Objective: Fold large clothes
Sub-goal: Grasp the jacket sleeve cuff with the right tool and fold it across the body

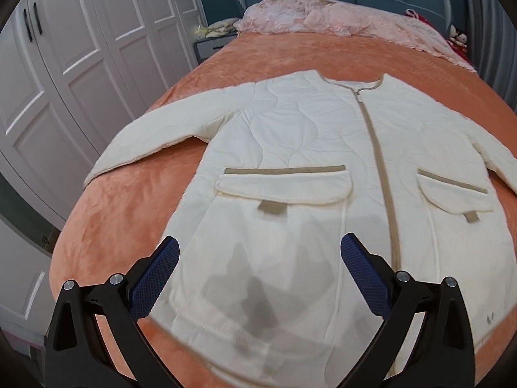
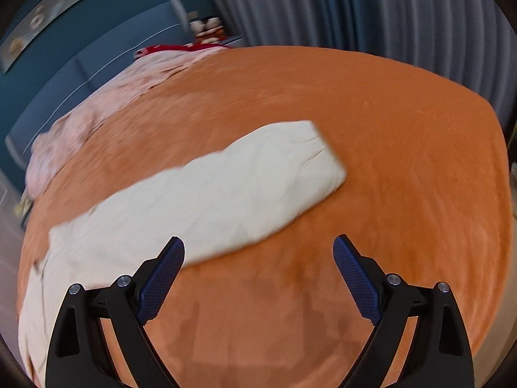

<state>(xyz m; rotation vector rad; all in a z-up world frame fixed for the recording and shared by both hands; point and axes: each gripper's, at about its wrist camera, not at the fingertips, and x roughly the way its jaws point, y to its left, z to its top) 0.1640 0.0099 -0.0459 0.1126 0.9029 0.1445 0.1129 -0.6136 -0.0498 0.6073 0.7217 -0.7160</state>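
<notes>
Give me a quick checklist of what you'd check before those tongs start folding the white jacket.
1. Jacket spread flat, front up on the orange bedspread: ok.
2. Zipper closed: ok, as far as visible.
3. Both sleeves laid out: left sleeve ok; right sleeve ok.
4. Left tongs open and holding nothing: ok.
5. Right tongs open and holding nothing: ok.
6. Folding room around the jacket: the pink bedding lies apart near the headboard; ok.
</notes>
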